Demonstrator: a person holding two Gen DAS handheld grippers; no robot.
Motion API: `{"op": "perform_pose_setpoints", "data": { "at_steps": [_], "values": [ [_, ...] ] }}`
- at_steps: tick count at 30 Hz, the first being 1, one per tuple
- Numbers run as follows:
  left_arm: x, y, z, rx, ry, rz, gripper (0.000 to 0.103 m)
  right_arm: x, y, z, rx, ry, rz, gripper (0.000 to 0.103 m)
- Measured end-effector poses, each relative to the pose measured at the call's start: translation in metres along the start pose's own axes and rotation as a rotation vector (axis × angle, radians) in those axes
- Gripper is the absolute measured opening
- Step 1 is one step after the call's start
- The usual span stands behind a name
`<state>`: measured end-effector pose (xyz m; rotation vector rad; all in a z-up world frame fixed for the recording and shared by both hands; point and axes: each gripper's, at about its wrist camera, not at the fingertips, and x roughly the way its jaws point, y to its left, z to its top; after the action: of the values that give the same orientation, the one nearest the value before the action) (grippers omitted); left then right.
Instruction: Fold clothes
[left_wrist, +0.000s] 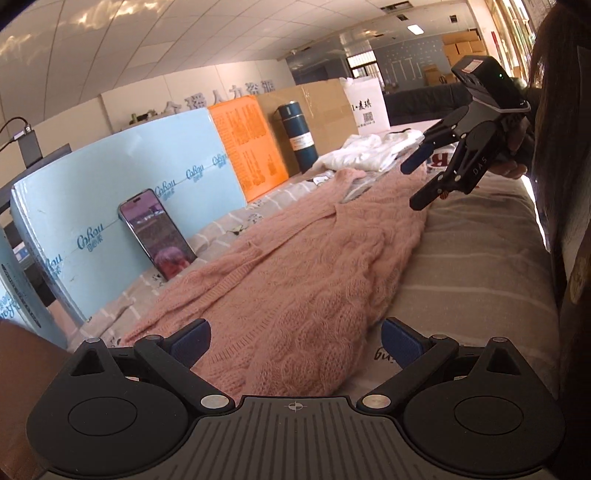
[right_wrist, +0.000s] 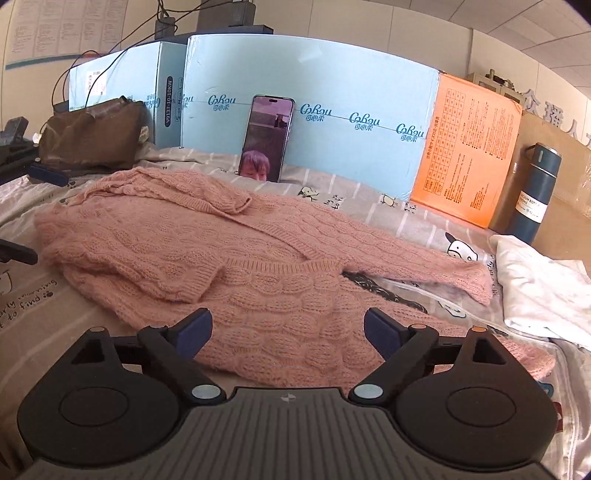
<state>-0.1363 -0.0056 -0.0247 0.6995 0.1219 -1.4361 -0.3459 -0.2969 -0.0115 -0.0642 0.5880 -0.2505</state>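
Note:
A pink cable-knit sweater (left_wrist: 295, 280) lies spread on the bed sheet (left_wrist: 472, 266). In the right wrist view the sweater (right_wrist: 236, 251) has one sleeve folded across its front and the other stretched out to the right. My left gripper (left_wrist: 295, 338) hovers open over the sweater's near hem, with nothing between its fingers. My right gripper (right_wrist: 288, 330) is open above the sweater's near edge. The right gripper (left_wrist: 419, 184) also shows in the left wrist view, held in a hand above the far end of the sweater, jaws apart.
A phone (right_wrist: 267, 138) leans against a light blue box (right_wrist: 332, 122) at the back. An orange box (right_wrist: 469, 147) and a dark blue bottle (right_wrist: 535, 192) stand to the right. White clothes (right_wrist: 543, 284) lie at the right. A brown bag (right_wrist: 92, 129) sits at the left.

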Motion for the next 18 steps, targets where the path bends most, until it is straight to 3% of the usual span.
{"op": "perform_pose_setpoints", "data": {
  "at_steps": [5, 10, 14, 18],
  "values": [
    [0.01, -0.005, -0.006, 0.057, 0.139, 0.071, 0.1, -0.003, 0.006, -0.016, -0.123, 0.09, 0.021, 0.091],
    [0.026, -0.006, -0.003, 0.058, 0.111, 0.094, 0.1, 0.009, 0.01, -0.014, -0.184, 0.087, 0.036, 0.095],
    [0.034, 0.0, -0.002, 0.051, 0.093, 0.068, 0.1, 0.017, -0.007, -0.009, -0.159, 0.069, 0.014, 0.095],
    [0.029, 0.02, -0.013, -0.029, 0.129, 0.127, 0.1, 0.026, -0.024, -0.004, -0.133, 0.05, -0.008, 0.095]
  ]
}}
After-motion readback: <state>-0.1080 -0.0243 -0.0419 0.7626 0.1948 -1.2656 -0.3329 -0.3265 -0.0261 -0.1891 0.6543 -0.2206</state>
